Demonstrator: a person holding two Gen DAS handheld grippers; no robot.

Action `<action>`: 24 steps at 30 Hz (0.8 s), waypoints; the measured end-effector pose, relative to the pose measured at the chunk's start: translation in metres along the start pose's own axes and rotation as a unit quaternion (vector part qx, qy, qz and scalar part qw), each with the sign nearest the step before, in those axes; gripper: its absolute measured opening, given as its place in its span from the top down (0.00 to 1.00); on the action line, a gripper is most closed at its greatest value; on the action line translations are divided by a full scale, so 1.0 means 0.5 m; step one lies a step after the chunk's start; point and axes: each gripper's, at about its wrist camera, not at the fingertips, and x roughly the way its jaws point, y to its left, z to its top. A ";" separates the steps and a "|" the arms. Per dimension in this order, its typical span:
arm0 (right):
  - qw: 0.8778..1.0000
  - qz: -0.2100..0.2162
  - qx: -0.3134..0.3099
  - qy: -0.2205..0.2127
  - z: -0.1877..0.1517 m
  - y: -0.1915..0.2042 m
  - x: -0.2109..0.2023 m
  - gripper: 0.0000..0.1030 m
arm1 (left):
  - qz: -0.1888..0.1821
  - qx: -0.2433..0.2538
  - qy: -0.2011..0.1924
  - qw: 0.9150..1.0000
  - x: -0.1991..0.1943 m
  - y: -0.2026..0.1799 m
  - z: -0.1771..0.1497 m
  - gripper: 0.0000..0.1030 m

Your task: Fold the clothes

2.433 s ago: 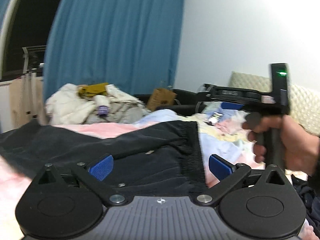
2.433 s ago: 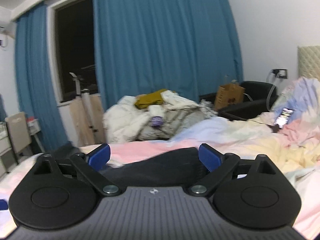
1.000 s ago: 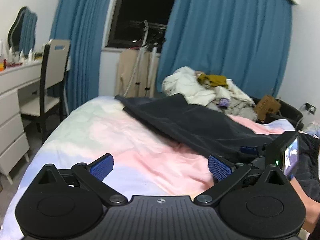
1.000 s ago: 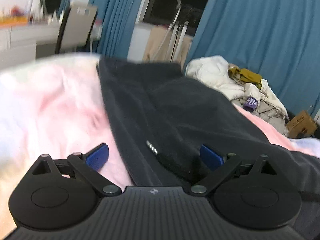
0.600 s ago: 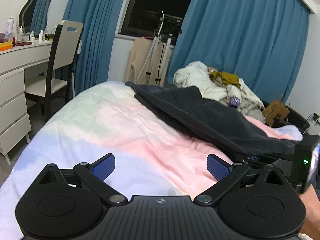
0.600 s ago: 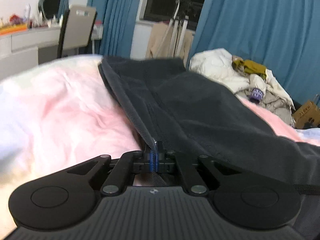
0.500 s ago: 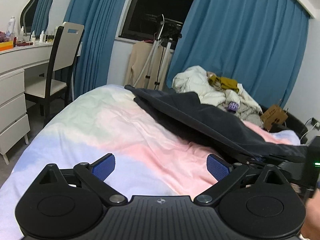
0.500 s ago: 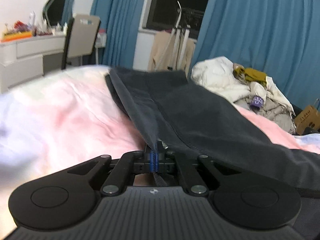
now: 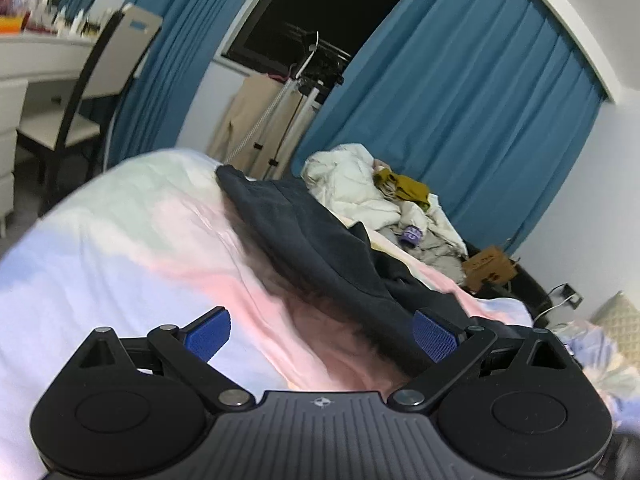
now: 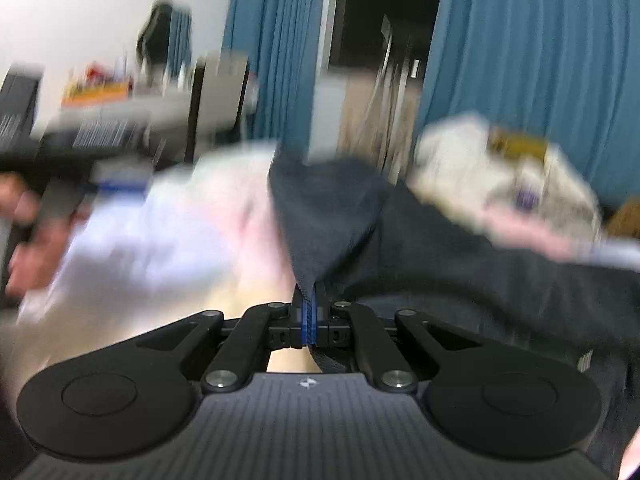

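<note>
Dark navy garment (image 9: 320, 248) stretched diagonally across the bed (image 9: 132, 220), long and narrow, looks like trousers or sweatpants but hard to say for sure. Far end up near the pile of unfolded laundry (image 9: 376, 196) by the blue curtains (image 9: 460, 100), near end bunched up on the right side.

Right gripper (image 10: 309, 312) fully closed, fingers pinching an edge of that same dark fabric, cloth rising in a tented peak straight off the tips. Probably gripped at the hem or side seam so the layer can be carried over as one piece instead of sliding around. Right wrist view pretty smeared, so no fine detail there.

Left gripper (image 9: 322, 334) wide open, blue pads (image 9: 210, 334) spread apart, nothing between them, hovering over the pink and pale bedding just beside the garment's edge. Right-hand pad overlapping the dark cloth in view, but can't tell if actually touching. Seems parked there to grab a second point and keep the fold square.

Also visible in the right wrist view: left hand (image 10: 28, 236) wrapped around its gripper handle off to the side.

Fold barely started by the look of it. Cardboard box (image 9: 490, 270) and chair (image 9: 92, 88) well out of the way.
</note>
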 end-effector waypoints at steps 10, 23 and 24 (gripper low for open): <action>0.996 0.004 -0.007 0.085 -0.035 0.015 0.059 0.96 | 0.028 -0.023 0.029 0.999 0.094 0.035 -0.018 0.11; 0.996 0.053 0.037 0.061 -0.070 -0.005 0.072 0.95 | 0.114 0.000 0.017 0.993 0.354 0.063 0.090 0.19; 0.995 0.060 0.042 0.061 -0.072 -0.009 0.080 0.95 | 0.124 0.004 0.015 0.992 0.386 0.070 0.100 0.19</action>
